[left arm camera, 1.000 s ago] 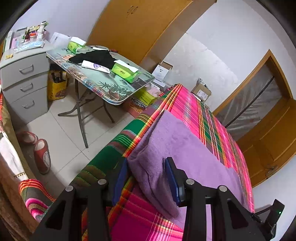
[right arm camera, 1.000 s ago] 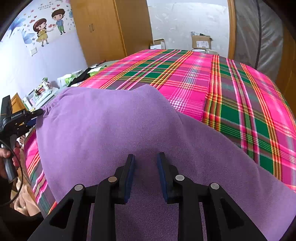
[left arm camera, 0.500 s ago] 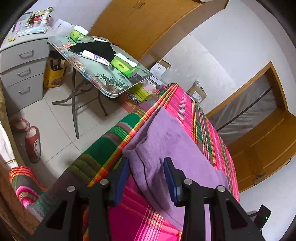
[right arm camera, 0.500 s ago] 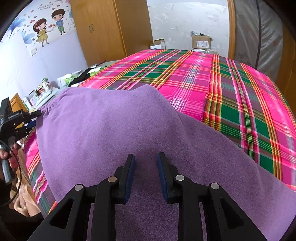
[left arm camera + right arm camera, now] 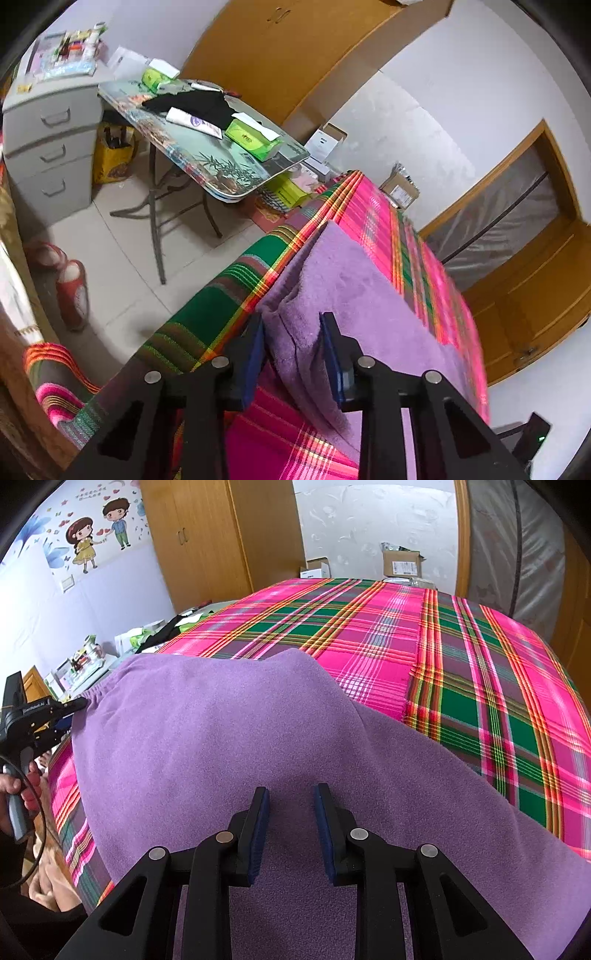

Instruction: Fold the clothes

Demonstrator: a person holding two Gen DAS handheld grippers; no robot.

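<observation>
A soft, fleecy purple garment [image 5: 229,738] is spread on a bed covered by a woven plaid sheet [image 5: 461,657] in pink, green and orange. An elastic, gathered waistband is seen at the garment's left edge, near the side of the bed.

The left gripper [image 5: 291,332], black with dark blue pads, is set around a thick folded corner of the garment at that edge. Its jaws have just been closing: compared with a second ago, the gap is narrower and the folded fabric now fills it, touching both pads. Whether the fabric is firmly pinched cannot be told. The right gripper [image 5: 291,803] is unchanged from the earlier frames; its fingers are partly spread over the flat middle of the garment, with nothing seen pinched between them.

Only in the left wrist view are a folding table [image 5: 192,147] with a glossy printed top, grey drawers [image 5: 51,140], red slippers [image 5: 74,291] and a tiled floor shown. Only in the right wrist view are a cartoon wall sticker [image 5: 99,528], the full spread of the garment, and a hand [image 5: 14,786] holding the left gripper's handle shown.
</observation>
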